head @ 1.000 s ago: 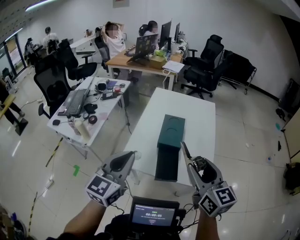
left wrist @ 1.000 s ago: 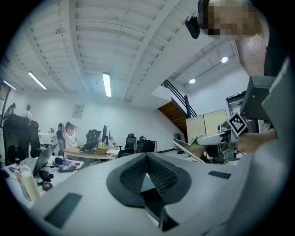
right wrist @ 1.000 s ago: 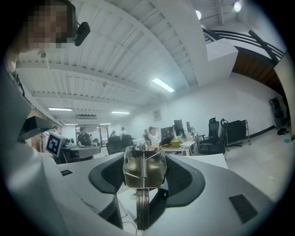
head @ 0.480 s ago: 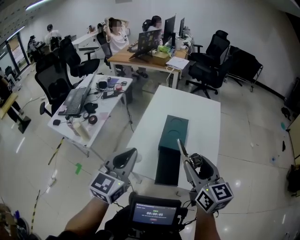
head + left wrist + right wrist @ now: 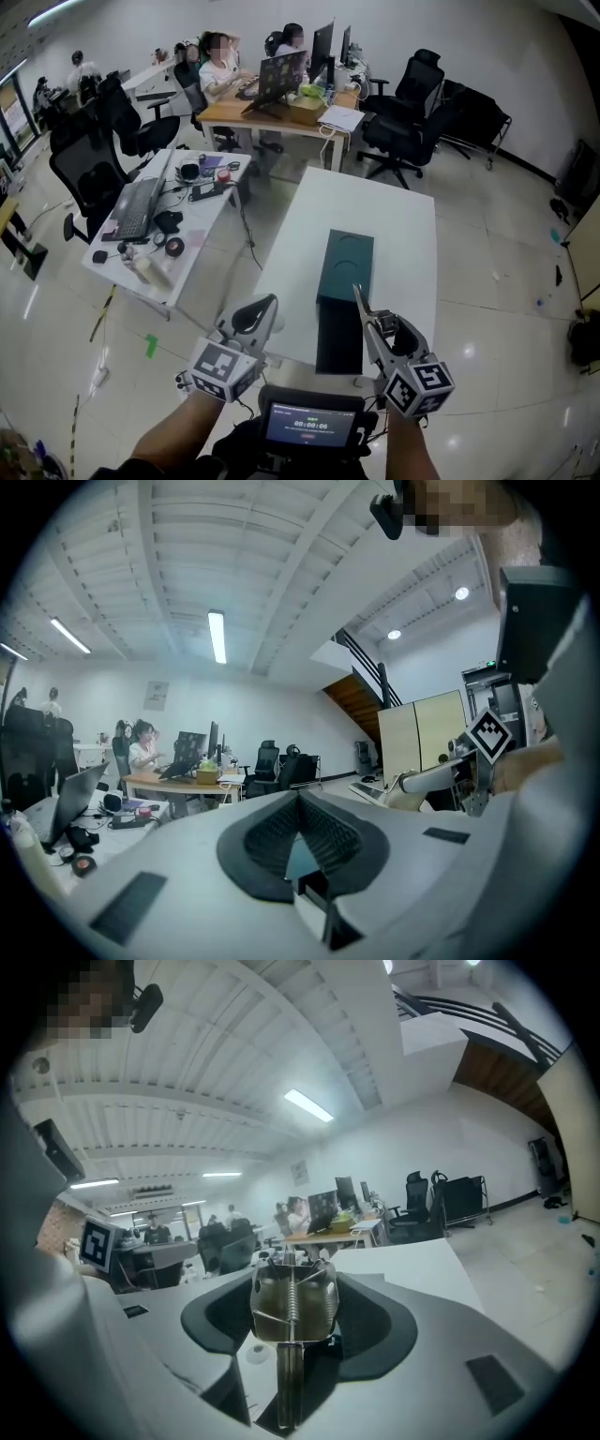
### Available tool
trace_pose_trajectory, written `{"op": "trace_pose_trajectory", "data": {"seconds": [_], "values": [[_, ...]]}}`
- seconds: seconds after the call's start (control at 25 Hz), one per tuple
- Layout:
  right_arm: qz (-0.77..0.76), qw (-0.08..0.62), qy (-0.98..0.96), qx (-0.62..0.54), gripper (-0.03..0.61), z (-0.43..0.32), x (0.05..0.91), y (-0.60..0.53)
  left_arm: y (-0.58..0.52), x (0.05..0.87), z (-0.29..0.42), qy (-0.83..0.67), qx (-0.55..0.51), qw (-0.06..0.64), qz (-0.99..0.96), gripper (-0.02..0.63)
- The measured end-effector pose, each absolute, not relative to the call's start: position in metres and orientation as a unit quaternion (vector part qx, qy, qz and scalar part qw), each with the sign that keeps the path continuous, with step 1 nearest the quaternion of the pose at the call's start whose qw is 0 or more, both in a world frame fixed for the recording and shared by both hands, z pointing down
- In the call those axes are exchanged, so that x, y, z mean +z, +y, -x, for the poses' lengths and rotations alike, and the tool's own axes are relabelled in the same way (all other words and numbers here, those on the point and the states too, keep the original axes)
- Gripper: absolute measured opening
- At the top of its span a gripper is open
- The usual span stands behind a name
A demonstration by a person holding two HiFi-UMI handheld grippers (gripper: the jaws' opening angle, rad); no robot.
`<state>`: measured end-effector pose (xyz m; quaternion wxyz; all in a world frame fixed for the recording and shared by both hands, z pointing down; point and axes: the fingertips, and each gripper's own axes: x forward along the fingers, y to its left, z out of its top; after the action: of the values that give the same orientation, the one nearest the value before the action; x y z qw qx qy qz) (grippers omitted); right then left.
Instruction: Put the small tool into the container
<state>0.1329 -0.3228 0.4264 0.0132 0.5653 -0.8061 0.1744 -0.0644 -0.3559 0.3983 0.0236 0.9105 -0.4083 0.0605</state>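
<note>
A dark green container lies lengthwise on the white table, with a darker section at its near end. My right gripper hovers just right of that near end, shut on a small metal tool whose thin tip points up and away. In the right gripper view the tool, a sprung metal piece, sits clamped between the jaws of the right gripper. My left gripper hangs off the table's near left corner, shut and empty. In the left gripper view, that gripper has its pads meeting.
A grey desk with a keyboard, cables and small items stands at the left. Behind the table is a wooden desk with monitors, seated people and several black office chairs. A small screen device sits below my grippers.
The view has swung a little and the table sits slightly lower left. My right gripper with the tool has edged left toward the container's near end. The left gripper has hardly moved.
</note>
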Motion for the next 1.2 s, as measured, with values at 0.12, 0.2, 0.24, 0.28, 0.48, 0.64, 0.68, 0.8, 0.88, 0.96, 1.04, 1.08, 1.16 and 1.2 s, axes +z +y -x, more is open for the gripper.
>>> {"op": "trace_pose_trajectory", "data": {"seconds": [0.12, 0.2, 0.24, 0.28, 0.48, 0.64, 0.68, 0.8, 0.88, 0.96, 1.04, 1.08, 1.16, 1.2], "values": [[-0.574, 0.034, -0.796, 0.188, 0.255, -0.129, 0.453, -0.335, -0.369, 0.414, 0.068, -0.406, 0.068, 0.03, -0.911, 0.009], [-0.578, 0.05, -0.788, 0.204, 0.255, -0.127, 0.477, -0.341, -0.377, 0.428, 0.067, -0.404, 0.079, 0.034, -0.911, 0.009], [-0.58, 0.058, -0.784, 0.214, 0.255, -0.125, 0.49, -0.344, -0.381, 0.437, 0.066, -0.403, 0.085, 0.037, -0.911, 0.009], [-0.581, 0.064, -0.78, 0.223, 0.255, -0.124, 0.503, -0.348, -0.385, 0.446, 0.066, -0.403, 0.089, 0.041, -0.91, 0.009], [-0.581, 0.086, -0.768, 0.254, 0.255, -0.112, 0.561, -0.367, -0.406, 0.494, 0.067, -0.406, 0.111, 0.075, -0.904, 0.009], [-0.579, 0.118, -0.759, 0.273, 0.255, -0.105, 0.601, -0.381, -0.416, 0.529, 0.063, -0.397, 0.132, 0.096, -0.903, 0.009], [-0.579, 0.124, -0.756, 0.279, 0.255, -0.104, 0.61, -0.384, -0.418, 0.535, 0.063, -0.394, 0.135, 0.099, -0.903, 0.009], [-0.58, 0.135, -0.747, 0.295, 0.255, -0.102, 0.632, -0.393, -0.424, 0.55, 0.058, -0.385, 0.143, 0.103, -0.906, 0.009], [-0.58, 0.145, -0.743, 0.301, 0.255, -0.101, 0.644, -0.399, -0.428, 0.558, 0.054, -0.378, 0.149, 0.105, -0.908, 0.009], [-0.581, 0.154, -0.739, 0.304, 0.255, -0.099, 0.654, -0.405, -0.433, 0.563, 0.053, -0.376, 0.151, 0.108, -0.908, 0.009], [-0.585, 0.161, -0.733, 0.309, 0.255, -0.097, 0.662, -0.411, -0.438, 0.567, 0.054, -0.376, 0.152, 0.11, -0.908, 0.009], [-0.586, 0.163, -0.73, 0.312, 0.255, -0.095, 0.667, -0.413, -0.439, 0.57, 0.054, -0.375, 0.153, 0.11, -0.908, 0.009], [-0.587, 0.165, -0.726, 0.317, 0.255, -0.092, 0.675, -0.417, -0.441, 0.575, 0.052, -0.37, 0.155, 0.111, -0.909, 0.009], [-0.588, 0.166, -0.725, 0.319, 0.255, -0.091, 0.678, -0.419, -0.441, 0.577, 0.051, -0.367, 0.157, 0.111, -0.91, 0.009]]}}
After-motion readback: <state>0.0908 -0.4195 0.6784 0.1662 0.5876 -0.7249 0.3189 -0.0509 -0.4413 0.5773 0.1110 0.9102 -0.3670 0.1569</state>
